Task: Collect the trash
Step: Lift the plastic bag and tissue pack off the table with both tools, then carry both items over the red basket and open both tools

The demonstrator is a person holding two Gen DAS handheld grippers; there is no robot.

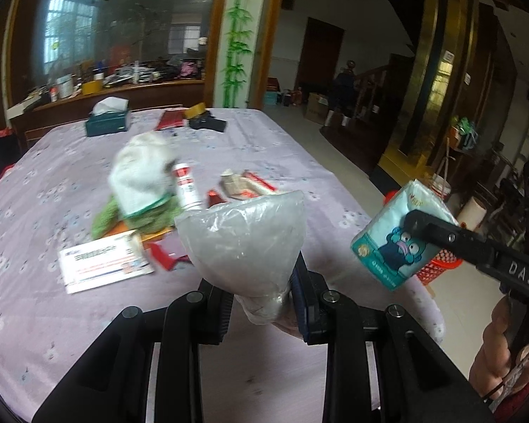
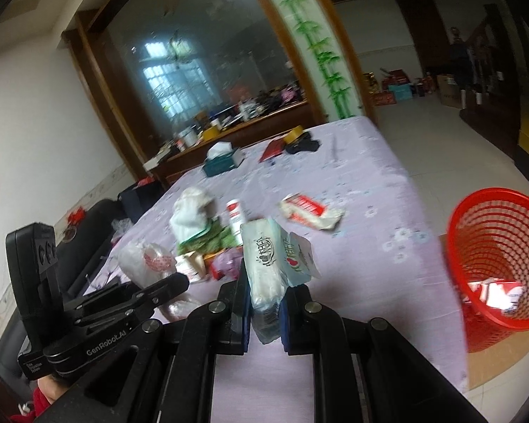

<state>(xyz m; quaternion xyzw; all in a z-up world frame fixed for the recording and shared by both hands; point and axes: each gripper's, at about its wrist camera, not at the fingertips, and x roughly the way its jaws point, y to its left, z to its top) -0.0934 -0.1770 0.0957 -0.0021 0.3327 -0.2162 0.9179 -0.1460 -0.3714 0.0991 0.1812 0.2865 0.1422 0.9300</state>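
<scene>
1. Left hand-held gripper [image 1: 262, 312] is closed on a clear plastic bag [image 1: 245, 243], pinched at its lower end and held up above the tabletop [image 1: 299, 148].
2. Right hand-held gripper [image 2: 266, 313] is clamped on a tissue pack [image 2: 268, 264], which I see from the left wrist view held out past the tabletop's edge, in front of the red basket [image 2: 497, 257].
3. That basket stands on the floor just beside the tabletop, and I can make out a red and white wrapper [image 2: 493, 292] already lying in it, so I judge some trash collected.
4. Left to clear, as I read it: a crumpled white bag [image 1: 141, 172] on green material, a small red and white bottle [image 1: 187, 185], a flattened carton [image 1: 247, 183], a printed leaflet [image 1: 104, 264] and red scraps.
5. Farther back sit a tissue box [image 1: 107, 121] and dark items; I cannot tell whether those count as trash.
</scene>
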